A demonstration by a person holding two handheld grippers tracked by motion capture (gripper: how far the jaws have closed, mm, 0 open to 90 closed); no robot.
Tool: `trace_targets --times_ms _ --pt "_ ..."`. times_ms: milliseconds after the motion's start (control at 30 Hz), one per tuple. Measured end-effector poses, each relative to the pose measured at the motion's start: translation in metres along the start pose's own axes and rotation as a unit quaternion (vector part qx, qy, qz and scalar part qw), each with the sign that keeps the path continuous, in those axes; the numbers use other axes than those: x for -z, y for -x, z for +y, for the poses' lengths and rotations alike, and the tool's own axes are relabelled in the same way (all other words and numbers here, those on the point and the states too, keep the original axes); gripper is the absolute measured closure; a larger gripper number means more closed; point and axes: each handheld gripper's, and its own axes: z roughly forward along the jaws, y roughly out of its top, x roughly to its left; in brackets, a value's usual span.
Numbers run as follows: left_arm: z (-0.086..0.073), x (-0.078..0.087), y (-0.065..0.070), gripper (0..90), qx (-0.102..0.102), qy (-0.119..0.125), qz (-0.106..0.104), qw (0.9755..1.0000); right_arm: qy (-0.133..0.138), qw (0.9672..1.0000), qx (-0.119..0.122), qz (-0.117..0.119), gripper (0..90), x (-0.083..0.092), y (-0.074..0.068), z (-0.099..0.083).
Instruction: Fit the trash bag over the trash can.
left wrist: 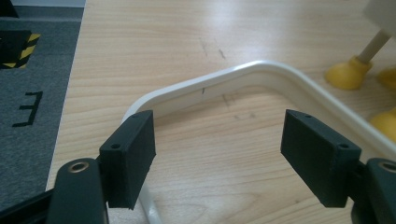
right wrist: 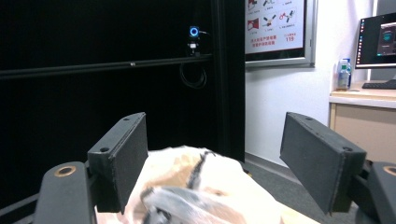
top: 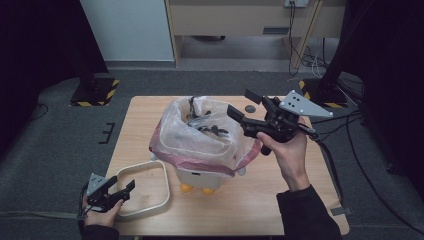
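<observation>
Likely a lab — hazard-striped stand bases [top: 94, 95], mounted camera [right wrist: 194, 32], monitor [right wrist: 379, 39]

High view: overhead, facing forward over the whole table [top: 240, 210]. Left gripper view: close, angled down at the white frame [left wrist: 261, 70]. Right gripper view: level, sharing the bagged bin [right wrist: 196, 186] with the high view [top: 200, 135].

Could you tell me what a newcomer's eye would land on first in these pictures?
Probably the small white bin on yellow feet at the table's middle, draped in a crumpled plastic bag. The right hand-held gripper hovers open beside the bag, while the left hand-held gripper sits open over the white ring frame at the near-left corner.
</observation>
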Motion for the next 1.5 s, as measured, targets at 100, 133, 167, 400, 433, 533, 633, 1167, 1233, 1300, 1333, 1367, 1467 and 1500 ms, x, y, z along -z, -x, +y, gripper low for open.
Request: trace_targets --times_ms 100,133,167,400,433,533,633,1167,1233,1300,1333,1367,1467,1500 --pt "-0.003 -0.003 -0.001 25.9 -0.004 -0.009 0.004 0.9999 -0.005 1.0000 0.005 0.001 22.6 -0.008 -0.006 0.003" --pt "-0.003 -0.004 -0.001 25.8 -0.006 -0.012 0.004 0.9999 -0.002 1.0000 0.002 0.004 22.5 -0.011 -0.008 0.003" --pt "-0.004 -0.006 0.000 25.8 -0.007 -0.014 0.002 0.9999 -0.006 1.0000 0.002 0.006 22.5 -0.014 -0.010 0.004" --pt "-0.005 -0.014 0.003 25.3 -0.014 -0.036 -0.009 0.9992 -0.014 0.9997 0.012 0.017 21.8 -0.037 -0.024 0.011" --pt "-0.005 -0.015 0.003 25.0 -0.014 -0.037 -0.009 0.9992 -0.015 0.9997 0.012 0.018 21.8 -0.040 -0.026 0.012" --pt "-0.006 -0.016 0.003 24.7 -0.014 -0.041 -0.012 0.9990 -0.019 0.9996 0.010 0.020 21.8 -0.049 -0.029 0.016" --pt "-0.006 -0.018 0.003 24.4 -0.015 -0.044 -0.017 0.9988 -0.027 0.9994 0.010 0.019 21.6 -0.058 -0.032 0.019" --pt "-0.006 -0.019 0.003 24.4 -0.016 -0.053 -0.019 0.9983 -0.095 0.9952 0.015 0.019 22.0 -0.108 -0.047 0.010" --pt "-0.006 -0.019 0.003 24.4 -0.016 -0.054 -0.020 0.9982 -0.109 0.9938 0.017 0.015 22.2 -0.113 -0.046 0.005" --pt "-0.006 -0.019 0.002 24.4 -0.016 -0.054 -0.020 0.9982 -0.126 0.9918 0.015 0.009 22.3 -0.118 -0.044 -0.002" --pt "-0.006 -0.019 0.002 24.5 -0.015 -0.054 -0.020 0.9982 -0.137 0.9904 0.015 0.006 22.5 -0.121 -0.043 -0.006" --pt "-0.006 -0.019 0.002 24.4 -0.016 -0.054 -0.019 0.9983 -0.148 0.9889 0.016 0.002 22.6 -0.123 -0.042 -0.010" --pt "-0.006 -0.019 0.002 24.5 -0.015 -0.053 -0.020 0.9983 -0.178 0.9839 0.016 -0.006 22.3 -0.129 -0.039 -0.022" --pt "-0.006 -0.019 0.002 24.5 -0.014 -0.053 -0.020 0.9983 -0.195 0.9805 0.024 -0.011 21.7 -0.130 -0.038 -0.025"
